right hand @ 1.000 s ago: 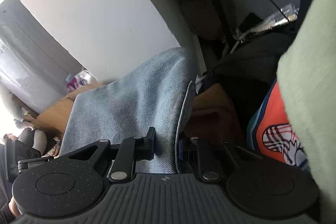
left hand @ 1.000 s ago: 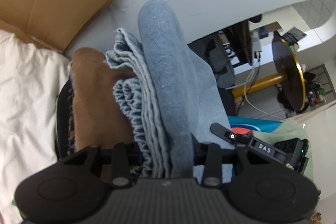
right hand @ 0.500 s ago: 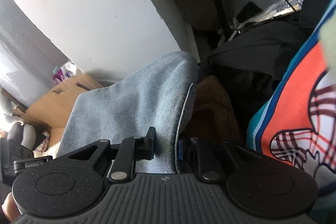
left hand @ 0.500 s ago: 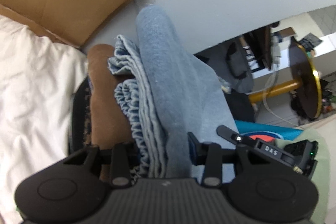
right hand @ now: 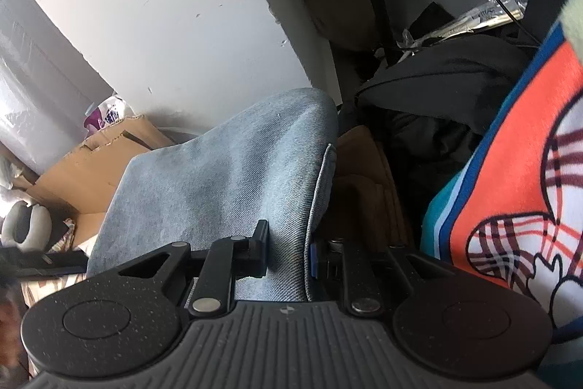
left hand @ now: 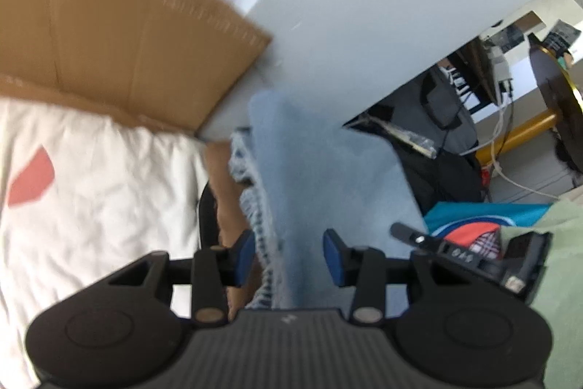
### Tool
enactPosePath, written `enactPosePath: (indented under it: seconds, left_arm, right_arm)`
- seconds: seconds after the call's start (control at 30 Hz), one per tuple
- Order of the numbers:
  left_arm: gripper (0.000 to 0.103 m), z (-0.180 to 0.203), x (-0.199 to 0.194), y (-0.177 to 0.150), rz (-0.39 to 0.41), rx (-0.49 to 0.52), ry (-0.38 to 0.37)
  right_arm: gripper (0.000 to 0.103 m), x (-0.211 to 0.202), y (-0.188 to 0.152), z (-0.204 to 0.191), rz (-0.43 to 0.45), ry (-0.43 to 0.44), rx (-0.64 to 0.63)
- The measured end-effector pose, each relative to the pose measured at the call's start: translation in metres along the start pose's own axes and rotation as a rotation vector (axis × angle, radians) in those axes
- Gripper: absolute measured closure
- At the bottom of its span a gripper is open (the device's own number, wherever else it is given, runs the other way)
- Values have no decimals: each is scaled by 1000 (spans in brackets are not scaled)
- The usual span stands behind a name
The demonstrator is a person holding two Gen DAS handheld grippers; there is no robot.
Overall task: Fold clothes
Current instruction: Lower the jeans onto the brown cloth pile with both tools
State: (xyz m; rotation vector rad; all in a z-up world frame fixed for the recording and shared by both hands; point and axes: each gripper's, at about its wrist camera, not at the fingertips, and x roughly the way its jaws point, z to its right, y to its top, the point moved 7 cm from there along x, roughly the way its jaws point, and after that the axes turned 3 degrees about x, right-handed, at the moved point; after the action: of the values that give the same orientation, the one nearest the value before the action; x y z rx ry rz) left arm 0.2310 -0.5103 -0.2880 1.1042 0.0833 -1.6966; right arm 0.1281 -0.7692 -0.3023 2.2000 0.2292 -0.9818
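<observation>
A cream-white crumpled sheet with a coral patch (left hand: 83, 192) is filling the left wrist view from 7 to 9 o'clock, with a brown corrugated cardboard flap (left hand: 120, 39) lying above it toward 10 o'clock. A bright orange, teal and plaid printed cloth (right hand: 517, 177) is taking up the right wrist view at 3 o'clock.

The folded light-blue denim garment (left hand: 309, 177) is sitting between both claws, its long axis running straight away from each toward 12 o'clock, over a brown folded cloth (right hand: 364, 185) just beside it.

The right claw (right hand: 288, 252) is pinching the denim's seamed edge, its pads pressing the fabric from both sides. The left claw (left hand: 288, 254) is standing partly open around the gathered edge of the same garment; fabric is lying between its blue pads (left hand: 333, 256), but gaps are showing on either side, so it is apparently not squeezing it. That view is blurred.

Both claws are sitting at the garment's near end, neither clearly nearer. The coming move probably depends on the left claw re-gripping, or on the right carrying the fold alone along that axis.
</observation>
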Motion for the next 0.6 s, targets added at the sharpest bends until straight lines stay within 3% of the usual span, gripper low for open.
enactPosePath:
  seconds: [0.23, 0.33, 0.47, 0.6]
  left_arm:
    - [60, 39, -3, 20, -2, 122, 16]
    - [70, 41, 14, 17, -43, 134, 39]
    - [70, 40, 35, 8, -93, 175, 83]
    - [74, 35, 52, 0, -124, 205, 128]
  right_arm:
    - [82, 0, -1, -2, -1, -5, -9]
    - [81, -1, -2, -3, -1, -11, -15]
    - [80, -1, -2, -4, -5, -21, -33]
    - [72, -1, -3, -3, -5, -64, -55]
